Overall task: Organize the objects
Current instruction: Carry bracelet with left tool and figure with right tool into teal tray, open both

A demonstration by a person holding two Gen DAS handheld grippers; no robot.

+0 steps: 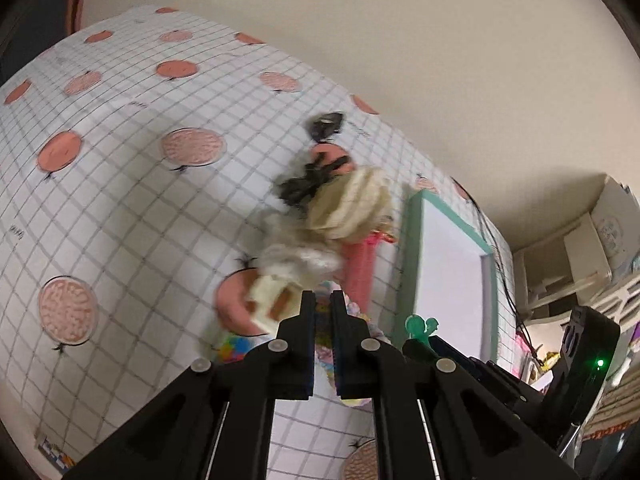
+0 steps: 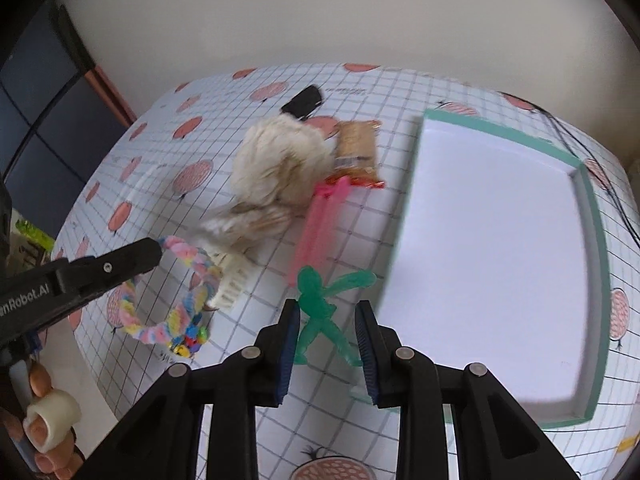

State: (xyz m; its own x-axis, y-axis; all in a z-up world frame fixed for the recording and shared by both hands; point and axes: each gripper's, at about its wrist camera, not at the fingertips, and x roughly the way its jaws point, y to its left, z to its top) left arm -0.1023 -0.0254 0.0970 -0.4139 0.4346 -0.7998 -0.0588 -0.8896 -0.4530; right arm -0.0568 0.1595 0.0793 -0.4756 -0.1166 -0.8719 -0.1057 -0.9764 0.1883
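**Both grippers low over the pile, tray bare**

Right gripper (image 2: 328, 344) of mine hangs with its jaws wide apart, straddling the green plastic figure (image 2: 322, 312), which lies flat on the checked tablecloth (image 2: 132, 184). The left blue pad looks to be brushing the figure's side, though blur keeps me from being sure; nothing is clamped.

To the right sits the teal-rimmed tray (image 2: 588, 200), its white floor holding nothing. The figure lies just beside the tray's near-left edge, outside it.

My left gripper (image 2: 154, 254) comes in from the left, its fingers nearly together with only a narrow slot between them. In the right wrist view its tip sits on the pastel braided ring (image 2: 192, 300), which I seem to be pinching. My taped fingers (image 2: 50, 412) show at the lower left.

Farther out lies the rest of the heap: a cream hair claw (image 2: 230, 288) touching the ring, a fluffy cream pompom (image 2: 276, 164), a pink comb (image 2: 316, 224) near the figure's head, a wrapped biscuit pack (image 2: 356, 152) against the pompom, and a black item (image 2: 304, 102) at the far side. All of these rest on the cloth, none in the tray.
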